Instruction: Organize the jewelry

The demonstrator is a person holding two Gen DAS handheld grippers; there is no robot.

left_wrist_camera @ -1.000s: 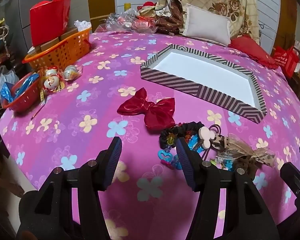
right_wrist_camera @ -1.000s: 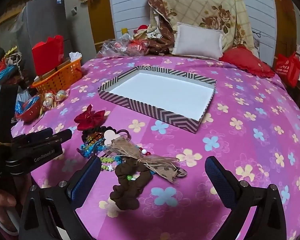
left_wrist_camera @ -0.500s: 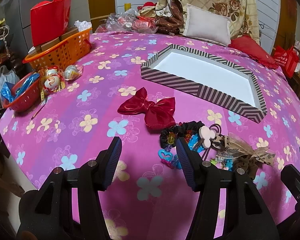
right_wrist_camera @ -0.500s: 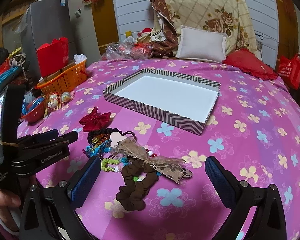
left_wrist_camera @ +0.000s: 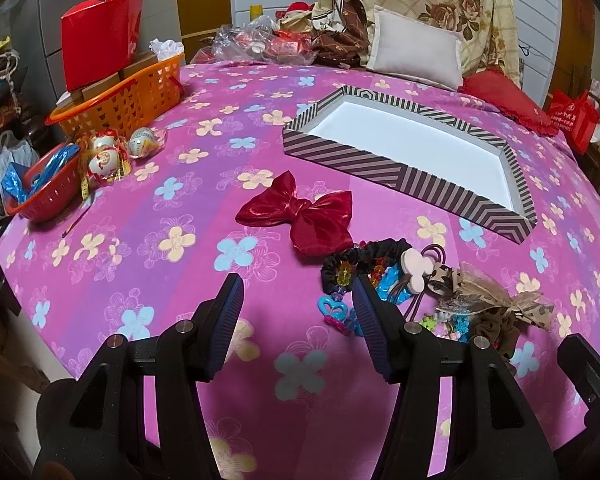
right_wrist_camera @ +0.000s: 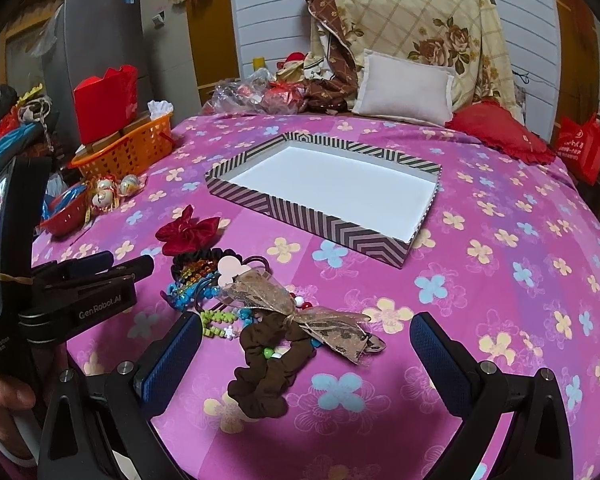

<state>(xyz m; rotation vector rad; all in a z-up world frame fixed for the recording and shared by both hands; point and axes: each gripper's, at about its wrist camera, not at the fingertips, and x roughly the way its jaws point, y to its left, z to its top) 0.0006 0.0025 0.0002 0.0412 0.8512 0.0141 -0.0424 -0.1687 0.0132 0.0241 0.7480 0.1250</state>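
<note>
Nearest, the left gripper (left_wrist_camera: 298,306) hangs over the pink flowered cloth (left_wrist_camera: 140,208), jaws apart with nothing between them. The right gripper (right_wrist_camera: 306,350) also stands wide apart, above a brown scrunchie (right_wrist_camera: 262,376). Just beyond lies the jewelry pile (right_wrist_camera: 220,280), then a red bow (left_wrist_camera: 300,214). Farther back sits the striped box (right_wrist_camera: 260,196), its white bottom bare.

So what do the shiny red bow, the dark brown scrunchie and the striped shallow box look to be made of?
Shiny red bow: probably satin-like fabric, glossy highlights along its folds. Dark brown scrunchie: soft matte cloth, gathered into ruffles. Striped shallow box: likely printed cardboard, with thin stiff walls and a plain white matte inside; I cannot be sure.
</note>
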